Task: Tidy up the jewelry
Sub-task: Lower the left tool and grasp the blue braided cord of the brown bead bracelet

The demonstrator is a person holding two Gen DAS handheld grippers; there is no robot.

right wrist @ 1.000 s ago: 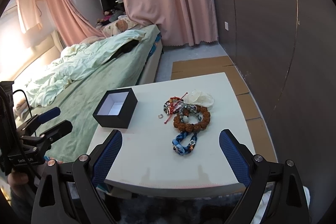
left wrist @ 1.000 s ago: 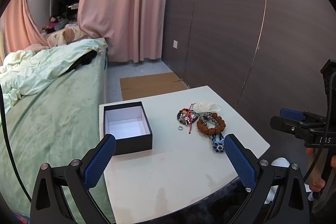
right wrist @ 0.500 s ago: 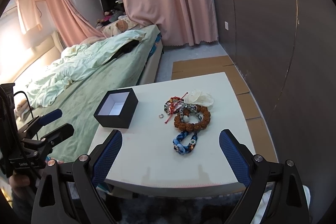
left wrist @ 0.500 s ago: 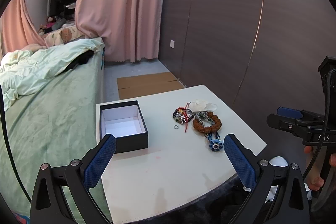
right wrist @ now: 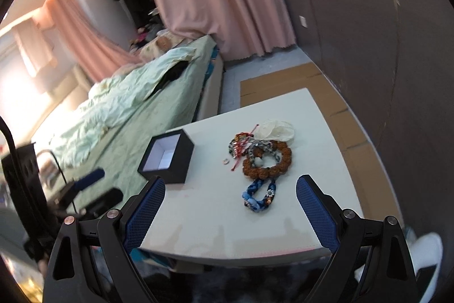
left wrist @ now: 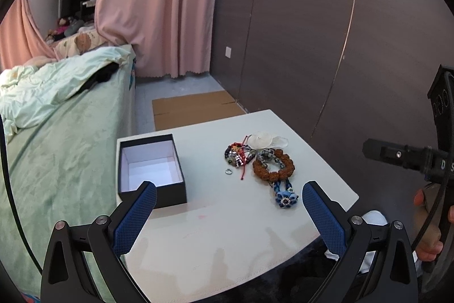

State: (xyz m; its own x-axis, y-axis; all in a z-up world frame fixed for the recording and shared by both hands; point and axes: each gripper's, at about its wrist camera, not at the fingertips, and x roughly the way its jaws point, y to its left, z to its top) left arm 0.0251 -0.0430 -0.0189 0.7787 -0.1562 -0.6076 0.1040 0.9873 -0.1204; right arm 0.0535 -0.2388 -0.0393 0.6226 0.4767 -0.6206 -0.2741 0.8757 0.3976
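Note:
A black box (left wrist: 150,166) (right wrist: 167,158) with a white lining stands open and empty on the left of a white table (left wrist: 227,232) (right wrist: 215,217). To its right lies a jewelry pile: a brown bead bracelet (left wrist: 273,168) (right wrist: 266,161), a blue braided flower bracelet (left wrist: 285,195) (right wrist: 259,193), a red-and-dark bead string (left wrist: 237,155) (right wrist: 241,145), a small silver ring (left wrist: 228,171) (right wrist: 226,161) and a translucent white pouch (left wrist: 265,140) (right wrist: 278,128). My left gripper (left wrist: 228,196) and right gripper (right wrist: 230,189) hover open above the table's near edge, holding nothing.
A bed with a pale green quilt (left wrist: 56,115) (right wrist: 136,104) flanks the table on the left. A dark panelled wall (left wrist: 326,41) runs along the right. Flat cardboard (left wrist: 195,108) lies on the floor beyond the table, before pink curtains (left wrist: 159,4).
Both grippers have come closer to the table. The right wrist view has tilted and blurred with motion. The jewelry and box lie unmoved.

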